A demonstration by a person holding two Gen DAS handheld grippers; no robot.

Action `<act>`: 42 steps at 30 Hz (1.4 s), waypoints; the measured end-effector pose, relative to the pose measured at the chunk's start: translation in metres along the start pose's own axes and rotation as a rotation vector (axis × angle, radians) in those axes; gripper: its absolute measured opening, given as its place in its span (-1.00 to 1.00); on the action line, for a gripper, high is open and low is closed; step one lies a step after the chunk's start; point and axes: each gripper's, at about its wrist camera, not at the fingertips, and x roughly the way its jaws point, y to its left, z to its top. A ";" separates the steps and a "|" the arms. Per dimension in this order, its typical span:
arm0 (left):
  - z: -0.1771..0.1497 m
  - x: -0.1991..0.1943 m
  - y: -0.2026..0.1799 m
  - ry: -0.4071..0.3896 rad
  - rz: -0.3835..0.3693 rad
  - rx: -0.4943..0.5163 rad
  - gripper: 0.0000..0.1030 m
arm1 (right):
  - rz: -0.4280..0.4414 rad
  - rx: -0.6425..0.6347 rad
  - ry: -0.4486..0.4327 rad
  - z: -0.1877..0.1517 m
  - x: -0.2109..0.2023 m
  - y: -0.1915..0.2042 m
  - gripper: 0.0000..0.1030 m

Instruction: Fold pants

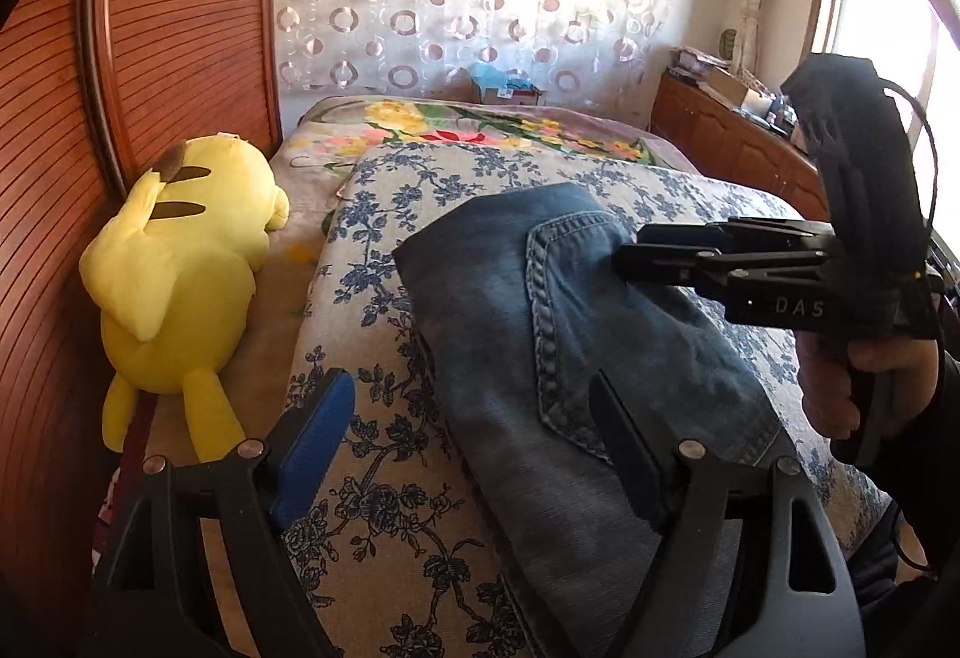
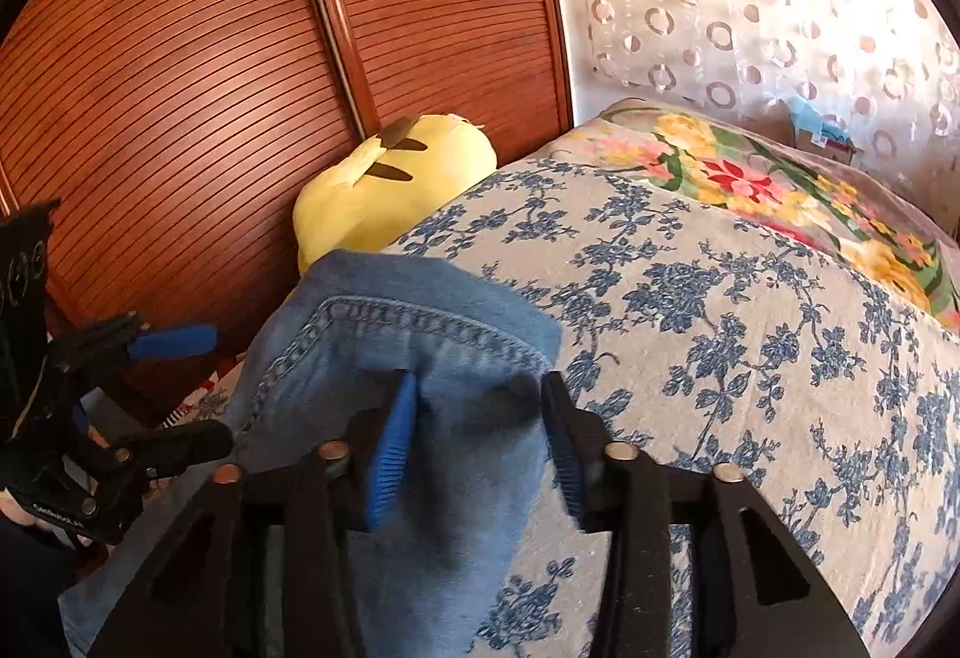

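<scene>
The blue jeans (image 1: 480,310) lie folded into a thick bundle on the blue-flowered bed cover (image 1: 384,478), back pocket facing up. My left gripper (image 1: 474,418) stands open and wide at the bundle's near end: its right finger is over the denim, its blue-padded left finger over the cover. My right gripper (image 1: 630,247) reaches in from the right, its tips at the pocket. In the right wrist view the right gripper (image 2: 480,406) is open over a corner of the jeans (image 2: 372,322), pads apart from the cloth. The left gripper (image 2: 198,391) shows open at the left edge.
A yellow plush toy (image 1: 180,268) lies left of the cover against the slatted wooden door (image 1: 150,57). A bright flowered blanket (image 1: 456,129) lies at the far end. A wooden cabinet (image 1: 738,141) with clutter stands at the right. A hand (image 1: 864,382) holds the right gripper's handle.
</scene>
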 end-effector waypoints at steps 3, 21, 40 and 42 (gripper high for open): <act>-0.002 0.000 -0.001 0.004 -0.001 -0.001 0.57 | 0.039 0.030 0.020 0.004 0.010 -0.008 0.14; -0.012 0.015 0.002 0.056 0.008 -0.011 0.57 | 0.232 0.166 0.127 0.007 0.060 -0.041 0.12; 0.013 -0.027 -0.023 -0.056 -0.036 0.007 0.57 | -0.022 0.235 -0.143 0.017 -0.071 -0.103 -0.48; 0.015 -0.024 -0.034 -0.055 -0.058 0.021 0.57 | -0.091 0.245 -0.098 0.002 -0.064 -0.122 -0.48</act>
